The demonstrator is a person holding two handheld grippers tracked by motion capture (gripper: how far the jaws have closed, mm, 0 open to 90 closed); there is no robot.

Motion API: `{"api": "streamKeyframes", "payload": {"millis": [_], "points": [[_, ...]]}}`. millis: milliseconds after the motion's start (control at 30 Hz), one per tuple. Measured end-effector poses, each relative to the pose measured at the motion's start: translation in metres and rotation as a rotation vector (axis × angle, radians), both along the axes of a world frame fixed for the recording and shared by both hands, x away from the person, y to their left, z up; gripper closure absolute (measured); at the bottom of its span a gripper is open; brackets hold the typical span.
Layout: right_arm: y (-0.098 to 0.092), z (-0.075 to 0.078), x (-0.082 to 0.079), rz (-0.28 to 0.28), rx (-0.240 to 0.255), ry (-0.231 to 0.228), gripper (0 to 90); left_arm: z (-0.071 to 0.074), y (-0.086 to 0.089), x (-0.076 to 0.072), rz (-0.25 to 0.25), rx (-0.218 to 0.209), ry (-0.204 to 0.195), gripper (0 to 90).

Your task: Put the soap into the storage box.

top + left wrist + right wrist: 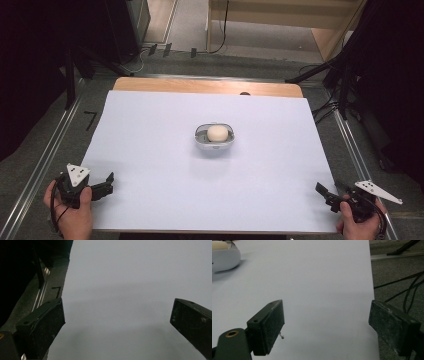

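A small white oval bowl [215, 142] sits at the middle of the pale sheet [150, 150] that covers the table. Inside it lies a round cream ball [218, 133]. My left gripper [109, 183] is held at the sheet's near left corner, open, with nothing between its jaws; its own view shows bare sheet past the left gripper [117, 315]. My right gripper [331, 189] is at the near right corner, also open and empty. The right gripper view looks past the right gripper [328, 317] to the bowl [224, 258] and ball [220, 245] at top left, far from the jaws.
A strip of wooden table top [207, 86] shows behind the sheet. Metal rails [45, 155] run along both sides of the table. Black cables [404, 290] lie on the grey floor to the right, and dark stand legs [320, 70] rise at the back corners.
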State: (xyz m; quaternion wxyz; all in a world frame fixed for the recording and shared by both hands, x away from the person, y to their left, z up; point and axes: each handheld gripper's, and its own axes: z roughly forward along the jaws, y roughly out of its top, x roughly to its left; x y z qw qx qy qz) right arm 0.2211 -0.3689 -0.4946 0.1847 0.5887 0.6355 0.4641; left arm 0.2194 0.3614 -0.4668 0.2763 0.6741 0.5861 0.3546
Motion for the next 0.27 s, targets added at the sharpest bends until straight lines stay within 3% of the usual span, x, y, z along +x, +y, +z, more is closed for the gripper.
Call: {"api": "streamKeyframes", "payload": {"millis": [67,267], "points": [[-0.0004,-0.0006,0.0003,0.002,0.003,0.003,13.7,0.0002,0.0003,-0.0003,-0.002,-0.001,-0.001,0.1],[0.0044,-0.0001,0.0014,0.002,-0.048,0.013,13.8,-0.0001,-0.0001,0.0005,-0.004,0.004,0.005,0.1]]}}
